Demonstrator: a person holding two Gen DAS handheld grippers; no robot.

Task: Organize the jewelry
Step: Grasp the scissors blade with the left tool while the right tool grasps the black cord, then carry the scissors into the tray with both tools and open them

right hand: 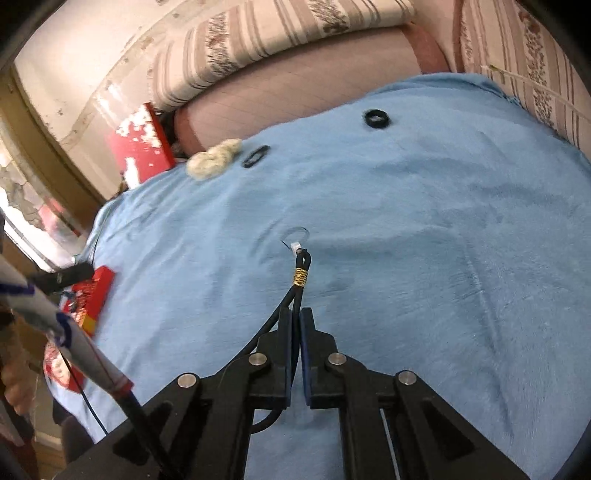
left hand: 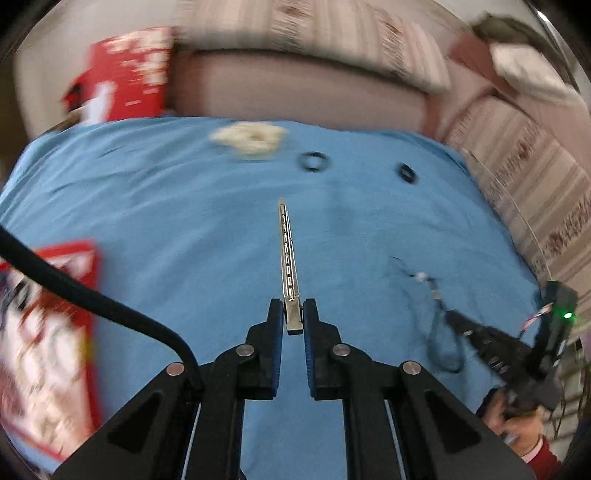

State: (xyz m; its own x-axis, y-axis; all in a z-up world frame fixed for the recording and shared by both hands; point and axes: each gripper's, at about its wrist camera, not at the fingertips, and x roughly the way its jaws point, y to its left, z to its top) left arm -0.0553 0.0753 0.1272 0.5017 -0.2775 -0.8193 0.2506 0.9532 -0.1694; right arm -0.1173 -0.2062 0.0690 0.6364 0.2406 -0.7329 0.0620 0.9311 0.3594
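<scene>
My left gripper (left hand: 293,308) is shut on a long silver hair clip (left hand: 287,251) that points away over the blue cloth (left hand: 184,206). My right gripper (right hand: 294,317) is shut on a black cord bracelet (right hand: 300,275) with gold wire wrapping and a small white bead at its tip; the right gripper also shows in the left wrist view (left hand: 452,317). Two black hair ties (left hand: 313,161) (left hand: 406,172) and a cream scrunchie (left hand: 251,138) lie at the far side of the cloth; they also show in the right wrist view: ties (right hand: 376,119) (right hand: 255,156), scrunchie (right hand: 214,158).
A red box (left hand: 125,77) stands at the far left edge and another red patterned box (left hand: 48,339) lies at the near left. A striped sofa (right hand: 280,33) runs behind and to the right of the cloth.
</scene>
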